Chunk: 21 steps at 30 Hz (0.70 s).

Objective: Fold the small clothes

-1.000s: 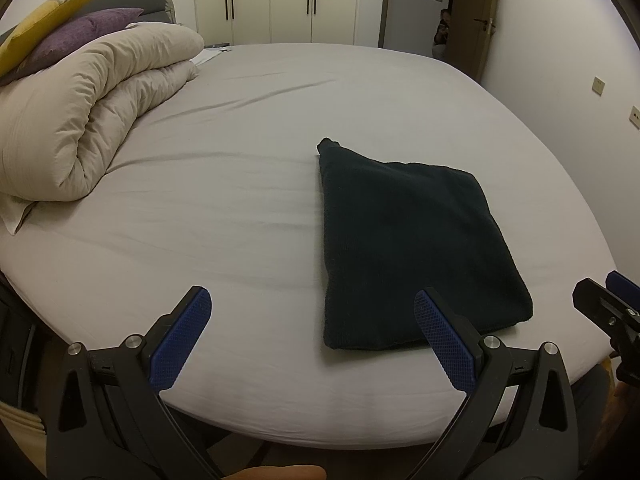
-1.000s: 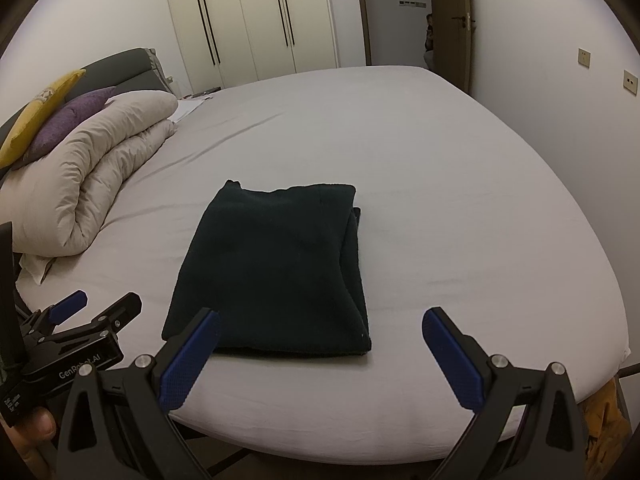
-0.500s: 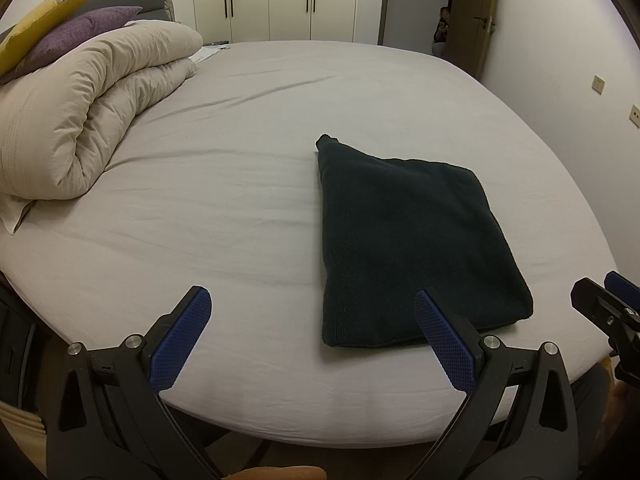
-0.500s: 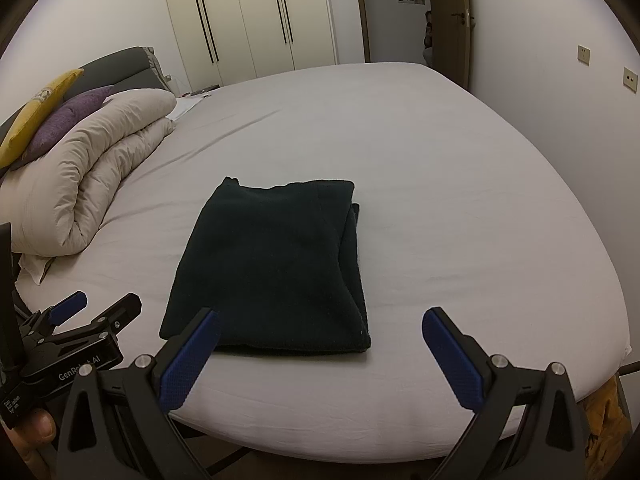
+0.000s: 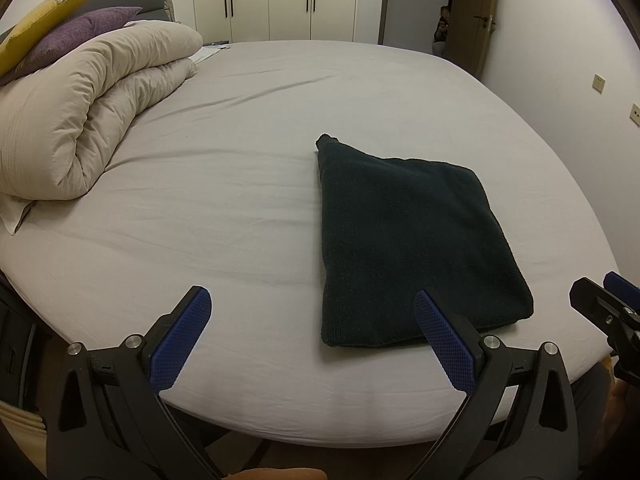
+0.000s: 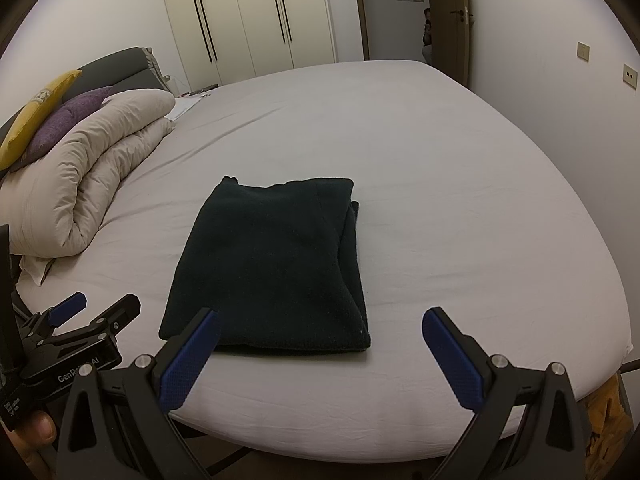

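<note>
Presently, garment (image 5: 412, 248): dark, folded flat near the bed (image 5: 240, 184) front edge, within reach.
Left gripper (image 5: 312, 332): jaws wide apart, nothing held, short of the cloth.
Right gripper (image 6: 320, 344): likewise spread, empty.
Fold: judged complete.

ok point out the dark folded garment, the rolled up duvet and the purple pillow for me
dark folded garment (image 6: 268, 264): right wrist view, middle of its top layer
rolled duvet (image 5: 80, 120): left wrist view, on its bulging upper side
purple pillow (image 5: 72, 34): left wrist view, middle of the visible face
</note>
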### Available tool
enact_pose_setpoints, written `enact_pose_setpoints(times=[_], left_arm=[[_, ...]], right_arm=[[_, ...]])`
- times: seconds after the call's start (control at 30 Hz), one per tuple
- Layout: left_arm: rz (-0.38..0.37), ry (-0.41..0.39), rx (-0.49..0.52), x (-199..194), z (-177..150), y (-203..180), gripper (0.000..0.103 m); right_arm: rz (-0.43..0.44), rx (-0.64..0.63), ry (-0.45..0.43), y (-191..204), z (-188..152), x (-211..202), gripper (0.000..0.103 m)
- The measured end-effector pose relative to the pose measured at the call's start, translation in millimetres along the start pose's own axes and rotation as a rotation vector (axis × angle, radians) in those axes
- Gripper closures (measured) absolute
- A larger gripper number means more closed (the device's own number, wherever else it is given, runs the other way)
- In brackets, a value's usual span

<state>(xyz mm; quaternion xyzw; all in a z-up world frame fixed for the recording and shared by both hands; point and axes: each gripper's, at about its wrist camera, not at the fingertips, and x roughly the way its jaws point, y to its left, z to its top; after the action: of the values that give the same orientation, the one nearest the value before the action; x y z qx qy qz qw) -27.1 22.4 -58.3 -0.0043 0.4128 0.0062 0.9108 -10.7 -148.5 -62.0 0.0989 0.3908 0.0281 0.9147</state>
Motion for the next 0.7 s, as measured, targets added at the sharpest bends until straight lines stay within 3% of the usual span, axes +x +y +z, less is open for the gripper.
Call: enact_pose_setpoints(times=[0.7], left_arm=[[-0.002, 0.006, 0.003, 0.1, -1.7, 1.3, 0.0]], right_arm=[[0.003, 0.004, 0.012, -0.6, -6.0, 2.5, 0.0]])
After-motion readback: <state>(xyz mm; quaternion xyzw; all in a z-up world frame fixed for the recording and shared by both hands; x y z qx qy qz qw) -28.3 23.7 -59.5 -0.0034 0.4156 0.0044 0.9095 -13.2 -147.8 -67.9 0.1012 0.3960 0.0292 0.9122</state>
